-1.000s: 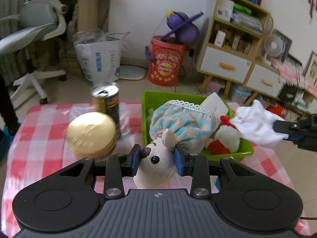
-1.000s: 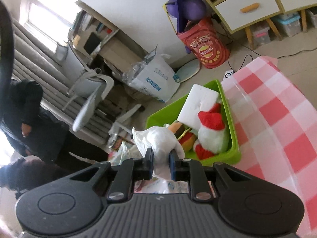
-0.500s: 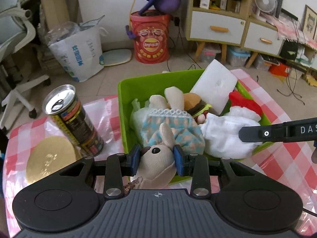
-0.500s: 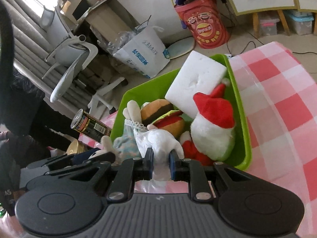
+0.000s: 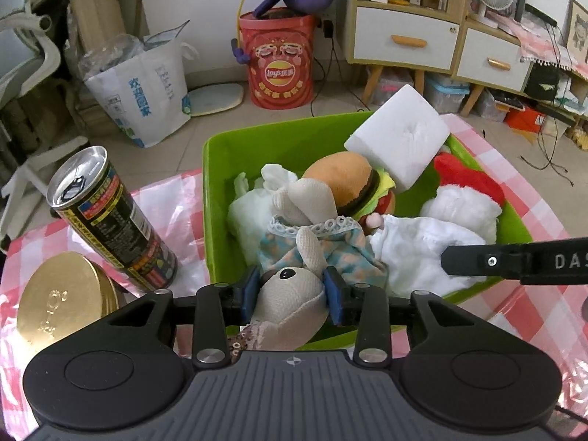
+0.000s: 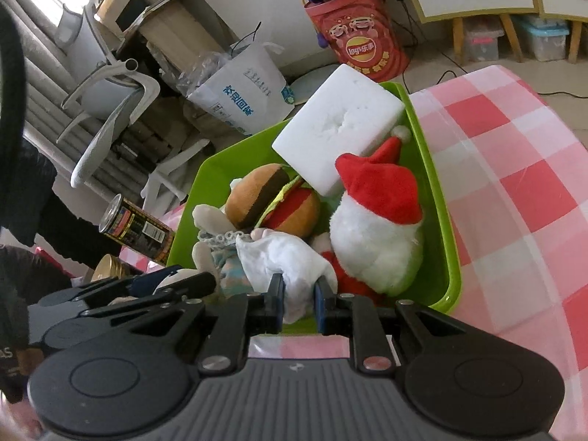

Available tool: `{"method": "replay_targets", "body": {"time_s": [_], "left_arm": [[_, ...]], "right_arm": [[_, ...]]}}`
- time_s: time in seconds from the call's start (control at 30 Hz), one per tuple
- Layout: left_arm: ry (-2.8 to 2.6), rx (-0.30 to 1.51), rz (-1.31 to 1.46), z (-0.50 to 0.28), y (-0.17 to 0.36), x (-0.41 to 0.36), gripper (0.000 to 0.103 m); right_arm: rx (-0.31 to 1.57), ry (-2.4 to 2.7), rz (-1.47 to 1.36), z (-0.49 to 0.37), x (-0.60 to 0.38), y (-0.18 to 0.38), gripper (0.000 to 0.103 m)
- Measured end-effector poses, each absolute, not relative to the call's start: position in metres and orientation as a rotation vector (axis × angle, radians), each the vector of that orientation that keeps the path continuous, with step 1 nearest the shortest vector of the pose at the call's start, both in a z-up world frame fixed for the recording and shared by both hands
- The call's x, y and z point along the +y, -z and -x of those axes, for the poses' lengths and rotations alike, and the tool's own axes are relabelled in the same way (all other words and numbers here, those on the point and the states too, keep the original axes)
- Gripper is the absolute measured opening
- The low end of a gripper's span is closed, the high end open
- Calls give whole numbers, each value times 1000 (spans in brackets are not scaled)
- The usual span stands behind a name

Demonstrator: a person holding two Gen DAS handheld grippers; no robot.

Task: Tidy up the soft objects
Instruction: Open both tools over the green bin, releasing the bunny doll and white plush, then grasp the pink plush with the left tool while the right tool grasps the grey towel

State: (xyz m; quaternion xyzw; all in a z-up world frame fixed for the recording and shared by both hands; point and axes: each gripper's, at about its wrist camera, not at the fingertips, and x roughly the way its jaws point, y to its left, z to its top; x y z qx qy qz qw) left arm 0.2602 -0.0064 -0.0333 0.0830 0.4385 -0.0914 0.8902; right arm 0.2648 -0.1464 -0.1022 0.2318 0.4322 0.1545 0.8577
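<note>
releasing too early risks loss: your left gripper (image 5: 290,290) jaws are opening around the rabbit doll (image 5: 294,257), whose head overhangs the green bin (image 5: 220,183) rim; your right gripper (image 6: 298,290) clamps the white cloth (image 6: 286,257).

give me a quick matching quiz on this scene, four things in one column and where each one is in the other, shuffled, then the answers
Things:
1. rabbit doll
2. white cloth
3. drink can
4. white foam block

Places:
A. standing on the checked tablecloth, outside the green bin
B. pinched in the right gripper
C. leaning on the bin's far rim, above the burger plush
D. head between the left gripper's opening jaws

Pairs: 1-D, 2-B, 3-A, 4-C
</note>
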Motion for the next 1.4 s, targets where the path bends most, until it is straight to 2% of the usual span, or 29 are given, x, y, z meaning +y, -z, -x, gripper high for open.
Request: {"method": "replay_targets", "body": {"time_s": [0.17,0.33,0.67,0.77,0.83,1.2,1.4], "left_arm": [[199,878,-119,-253,30,1,46],[207,863,-89,-242,18,9,55],[188,822,-12,-200,-15,28,82],[179,824,1,-181,-19,34,85],[160,832,-3,-169,-19,36,87],[153,832,63,-98,-14,43,96],[159,822,66,-70,-3,33,98]], "right_arm": [[902,-325,-488,-260,-147,96,3],[900,-328,-510,-252,-154,87,7],[865,-295,-536,-213,-173,48,30],[851,-292,-542,-194,-180,38,44],[840,-288,-552,-181,-184,35,48],[830,-268,-546,-116,-187,37,55],[812,-258,-504,-87,-183,48,58]]}}
